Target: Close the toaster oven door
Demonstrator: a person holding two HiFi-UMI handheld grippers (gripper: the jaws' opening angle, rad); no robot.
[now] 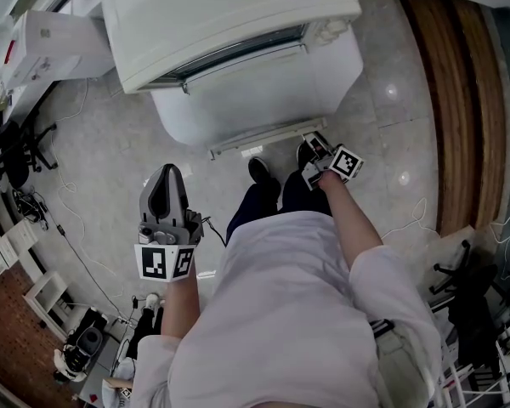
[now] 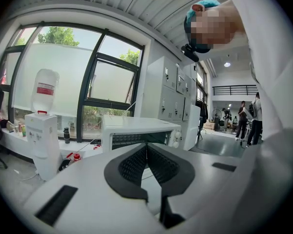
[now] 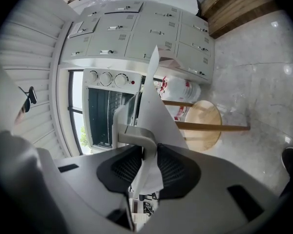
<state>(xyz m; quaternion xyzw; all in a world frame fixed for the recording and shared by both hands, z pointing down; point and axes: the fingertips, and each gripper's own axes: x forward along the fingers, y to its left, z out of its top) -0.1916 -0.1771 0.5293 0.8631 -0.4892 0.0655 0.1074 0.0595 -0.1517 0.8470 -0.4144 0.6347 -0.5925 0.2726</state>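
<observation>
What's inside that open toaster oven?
A dark cavity with what looks like a wire rack; nothing else shows. The open door hides the rest.

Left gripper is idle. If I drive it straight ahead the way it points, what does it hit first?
Most likely the toaster oven: the left gripper, jaws shut, aims at its front. Its open door juts toward the gripper and may come first; depth is unclear.

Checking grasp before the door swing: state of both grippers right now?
Left gripper: closed, empty.
Right gripper: closed on the oven door handle.
</observation>
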